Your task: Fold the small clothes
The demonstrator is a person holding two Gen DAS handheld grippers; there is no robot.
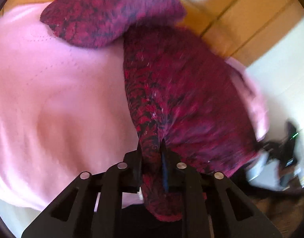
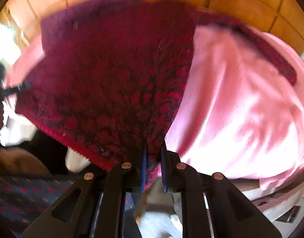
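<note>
A dark red knit garment [image 1: 181, 91] with a black pattern lies over a pink cloth [image 1: 58, 91]. One sleeve [image 1: 104, 13] is bent across the top of the left wrist view. My left gripper [image 1: 151, 148] is shut on a bunched edge of the garment, and the fabric runs down between its fingers. In the right wrist view the same garment [image 2: 112, 83] fans out from my right gripper [image 2: 153, 152]. This gripper is shut on the garment's lower edge beside the ribbed red hem [image 2: 72, 140]. The view is blurred.
The pink cloth [image 2: 241, 99] spreads wide under the garment. Wooden panels [image 1: 241, 10] run behind it, with a white wall [image 1: 280, 75] at right. Dark blurred objects [image 1: 286, 148] sit at the far right. A blue fabric with red dots [image 2: 29, 194] lies at lower left.
</note>
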